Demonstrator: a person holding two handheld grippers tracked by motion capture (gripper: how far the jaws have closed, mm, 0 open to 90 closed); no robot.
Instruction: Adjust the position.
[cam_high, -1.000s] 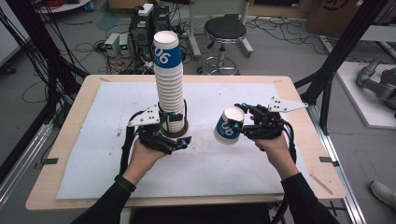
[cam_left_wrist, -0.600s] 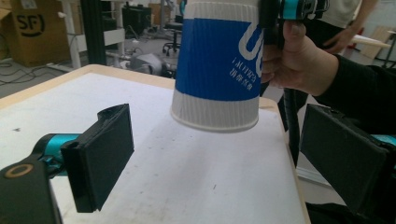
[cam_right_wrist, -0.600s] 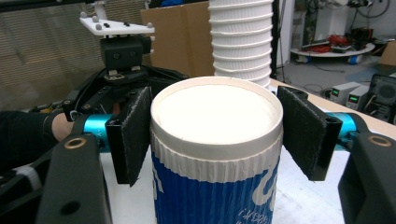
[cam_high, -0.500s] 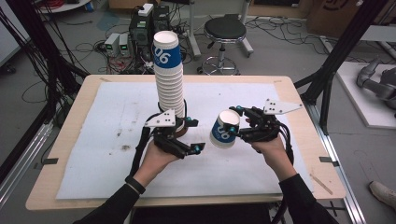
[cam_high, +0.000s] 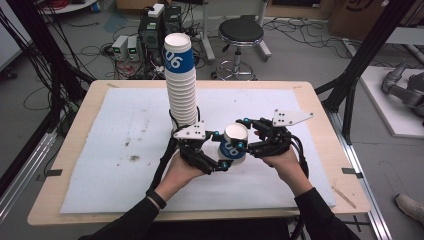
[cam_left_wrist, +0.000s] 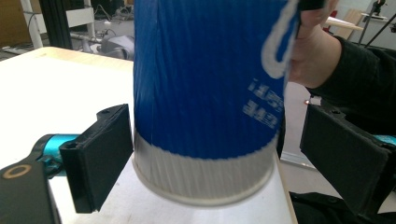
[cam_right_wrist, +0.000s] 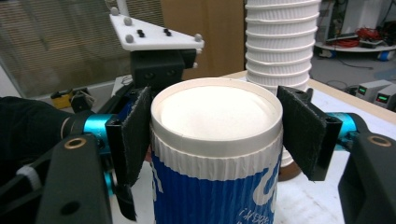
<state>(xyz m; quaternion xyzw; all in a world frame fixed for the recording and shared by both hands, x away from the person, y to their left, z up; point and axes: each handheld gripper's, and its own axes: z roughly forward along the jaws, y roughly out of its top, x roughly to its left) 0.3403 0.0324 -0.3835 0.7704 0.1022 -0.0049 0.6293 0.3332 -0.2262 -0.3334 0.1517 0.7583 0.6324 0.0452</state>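
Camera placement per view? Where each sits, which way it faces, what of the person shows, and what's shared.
High view: above the person's side, facing forward and down on the table; forearms, left gripper, right gripper.
Left gripper view: rides the left gripper, faces the single cup between its open jaws; the right hand shows behind.
Right gripper view: rides the right gripper, whose jaws clamp the cup's upturned base; cup stack behind.
Shared: the single cup, in all three views.
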